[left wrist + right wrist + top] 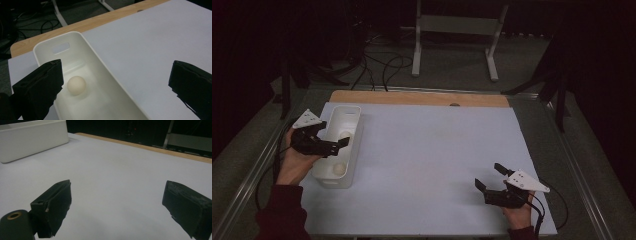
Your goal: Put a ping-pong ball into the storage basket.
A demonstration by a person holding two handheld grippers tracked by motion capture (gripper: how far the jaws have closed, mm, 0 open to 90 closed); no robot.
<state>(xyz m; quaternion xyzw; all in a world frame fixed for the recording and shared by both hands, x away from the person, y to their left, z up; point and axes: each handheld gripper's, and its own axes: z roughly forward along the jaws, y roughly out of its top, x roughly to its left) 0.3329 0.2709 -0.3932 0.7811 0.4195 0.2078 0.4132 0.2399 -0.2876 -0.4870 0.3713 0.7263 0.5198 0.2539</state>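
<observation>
Spread left claw [117, 82] hovers over a smooth, cream-white ball [76, 85] inside the white bin [100, 58].

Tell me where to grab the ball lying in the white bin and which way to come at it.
Grip the ball across its widest middle, coming straight down from above. It is round and lies on the floor of the white bin, whose tall walls probably block any sideways approach. The left gripper hangs open over the bin already, so it looks best placed.

Overhead forward-down; tongs-cams low, close — shared bin [338, 150], probably.
</observation>
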